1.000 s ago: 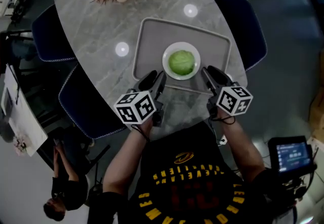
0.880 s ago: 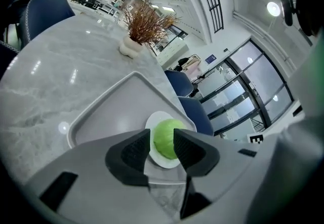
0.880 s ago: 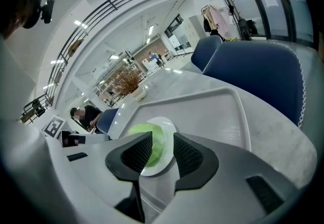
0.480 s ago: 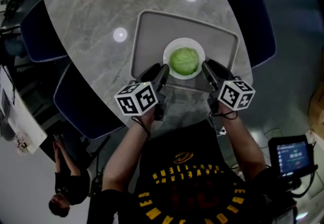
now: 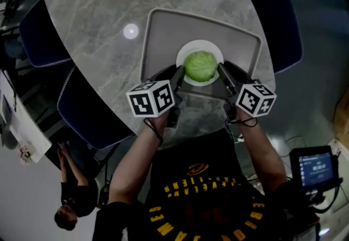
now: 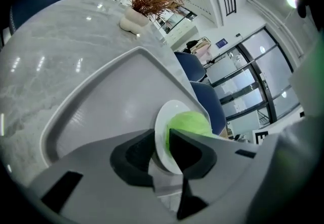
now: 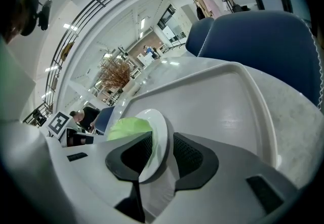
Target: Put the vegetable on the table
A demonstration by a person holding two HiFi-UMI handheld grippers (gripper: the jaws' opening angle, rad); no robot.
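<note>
A: Fingers?
B: Those on the left gripper (image 6: 161, 142) have just been closing, and those on the right gripper (image 7: 163, 149) are standing apart. The plate (image 5: 188, 48) rim is sitting between each pair, neither clamping yet.
A: Vegetable?
B: The cabbage (image 5: 200, 66) is lying on that plate, just beyond the fingertips. Probably light and rolling easily. Plate looks slick and brittle, so taking opposite rims, keeping level.

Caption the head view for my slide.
Left tongs, just closing, and right tongs straddle the rim of the white plate holding green cabbage on a grey tray.
</note>
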